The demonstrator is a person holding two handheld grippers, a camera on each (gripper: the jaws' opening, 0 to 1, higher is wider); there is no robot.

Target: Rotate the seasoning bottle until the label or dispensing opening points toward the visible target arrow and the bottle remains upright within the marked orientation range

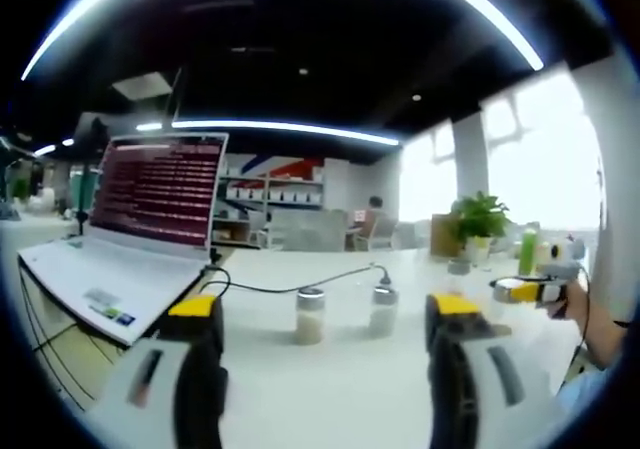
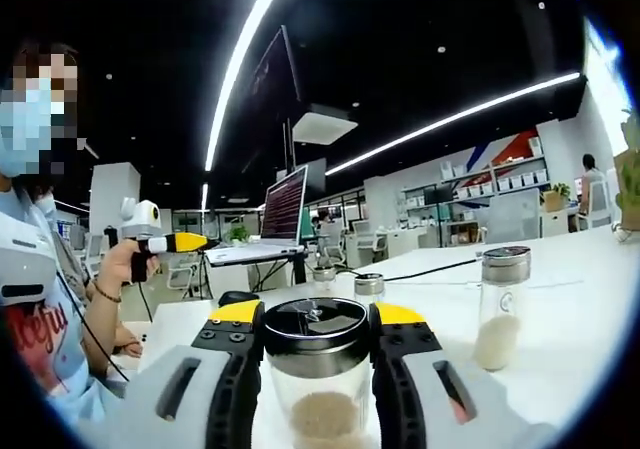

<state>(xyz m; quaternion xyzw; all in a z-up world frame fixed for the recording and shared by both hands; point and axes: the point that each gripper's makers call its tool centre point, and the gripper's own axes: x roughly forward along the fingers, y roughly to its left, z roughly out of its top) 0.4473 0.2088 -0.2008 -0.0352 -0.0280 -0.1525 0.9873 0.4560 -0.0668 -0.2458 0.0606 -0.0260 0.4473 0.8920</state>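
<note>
My right gripper (image 2: 318, 315) is shut on a clear glass seasoning bottle (image 2: 318, 394) with a dark round lid and pale granules at its bottom. The bottle stands upright between the yellow-tipped jaws. My left gripper (image 1: 325, 309) is open with nothing between its jaws, held above the white table (image 1: 330, 389). Ahead of it stand two small capped bottles (image 1: 311, 317) (image 1: 383, 310). It also appears in the right gripper view, far left, as a yellow-tipped gripper (image 2: 192, 241) in a person's hand. The right gripper (image 1: 512, 290) comes in from the right of the left gripper view.
An open laptop (image 1: 150, 219) sits on the table's left, with a black cable (image 1: 290, 289) running past the bottles. Another bottle (image 2: 503, 309) stands right of the held one, two smaller ones (image 2: 369, 287) behind. A potted plant (image 1: 478, 219) and green bottle (image 1: 527, 252) stand far right.
</note>
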